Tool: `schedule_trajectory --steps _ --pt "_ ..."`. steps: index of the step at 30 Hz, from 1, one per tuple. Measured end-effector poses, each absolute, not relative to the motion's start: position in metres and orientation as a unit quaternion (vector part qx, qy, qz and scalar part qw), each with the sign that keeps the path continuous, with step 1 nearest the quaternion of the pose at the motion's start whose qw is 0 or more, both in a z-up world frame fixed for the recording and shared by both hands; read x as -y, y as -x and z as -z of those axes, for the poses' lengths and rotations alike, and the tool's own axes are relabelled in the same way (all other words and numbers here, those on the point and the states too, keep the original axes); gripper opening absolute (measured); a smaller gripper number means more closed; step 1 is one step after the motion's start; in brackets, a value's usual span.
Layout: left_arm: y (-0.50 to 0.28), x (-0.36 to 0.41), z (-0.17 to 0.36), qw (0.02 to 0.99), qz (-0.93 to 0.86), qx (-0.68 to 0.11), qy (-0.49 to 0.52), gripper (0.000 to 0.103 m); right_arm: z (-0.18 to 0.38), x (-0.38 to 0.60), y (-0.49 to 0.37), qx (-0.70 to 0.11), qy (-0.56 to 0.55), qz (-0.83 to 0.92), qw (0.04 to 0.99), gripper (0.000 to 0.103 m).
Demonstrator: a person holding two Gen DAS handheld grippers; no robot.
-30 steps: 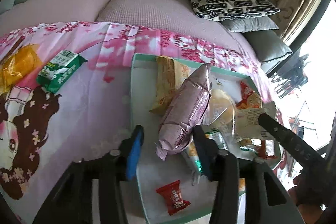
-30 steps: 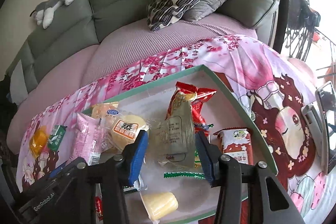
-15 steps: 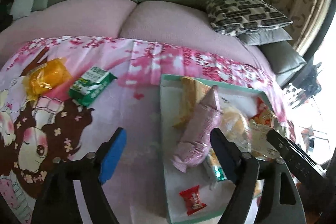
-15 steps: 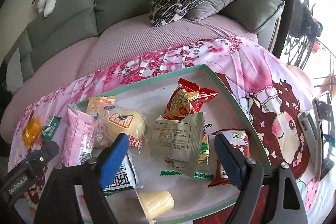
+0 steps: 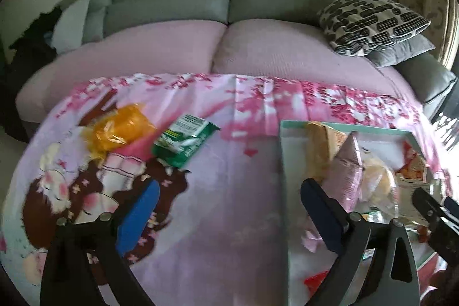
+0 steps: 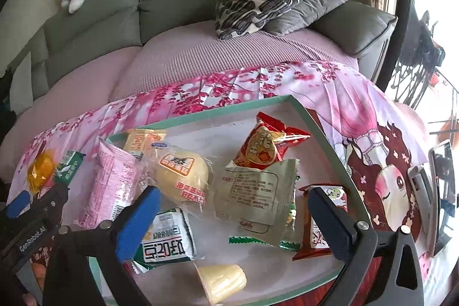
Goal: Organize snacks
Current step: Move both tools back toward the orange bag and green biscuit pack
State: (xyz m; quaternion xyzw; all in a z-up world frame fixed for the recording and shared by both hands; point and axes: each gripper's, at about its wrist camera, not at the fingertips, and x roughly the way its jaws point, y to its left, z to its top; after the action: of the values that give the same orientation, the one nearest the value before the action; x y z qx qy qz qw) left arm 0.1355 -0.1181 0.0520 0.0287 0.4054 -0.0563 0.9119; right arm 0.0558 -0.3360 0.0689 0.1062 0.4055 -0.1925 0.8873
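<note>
Left gripper (image 5: 226,215) had its jaws spread wide with nothing between them, held over the pink cartoon cloth (image 5: 229,191) just left of the tray's near-left edge. Ahead of it and to the left, on the cloth, lay a green packet (image 5: 185,144) and, further left and close by it, an orange wrapped snack (image 5: 120,131); both sat outside the tray.

Right gripper (image 6: 233,220) was also parted, empty, held over the green-rimmed tray (image 6: 200,115). Between its fingers, further ahead, lay a pale silver packet (image 6: 255,197) overlapped at its far end by a red snack bag (image 6: 268,145). Ahead-left sat a round bun in clear wrap (image 6: 182,177), a pink packet (image 6: 114,182) beyond that. A green-and-white packet (image 6: 165,244) touched the left finger (image 6: 137,222). A yellow jelly cup (image 6: 221,281) lay nearest, below the gap. A red-brown packet (image 6: 315,237) sat by the right finger.
</note>
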Motion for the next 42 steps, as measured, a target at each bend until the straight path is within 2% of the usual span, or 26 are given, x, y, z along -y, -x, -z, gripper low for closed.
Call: schedule_trajectory --steps 13,27,33,42 --pt "-0.130 0.117 -0.066 0.931 -0.020 -0.352 -0.094 0.101 -0.079 0.308 -0.065 -0.383 -0.084 0.146 0.908 0.103" --pt "-0.141 0.025 -0.080 0.922 -0.128 -0.366 -0.026 0.101 -0.085 0.236 -0.087 -0.373 -0.059 0.060 0.924 0.103" --pt "-0.138 -0.028 -0.081 0.914 -0.161 -0.371 0.038 0.101 -0.078 0.198 -0.098 -0.382 -0.060 0.029 0.922 0.103" --pt "-0.138 -0.067 -0.080 0.917 -0.169 -0.357 0.057 0.101 -0.072 0.146 -0.108 -0.382 -0.040 -0.019 0.923 0.103"
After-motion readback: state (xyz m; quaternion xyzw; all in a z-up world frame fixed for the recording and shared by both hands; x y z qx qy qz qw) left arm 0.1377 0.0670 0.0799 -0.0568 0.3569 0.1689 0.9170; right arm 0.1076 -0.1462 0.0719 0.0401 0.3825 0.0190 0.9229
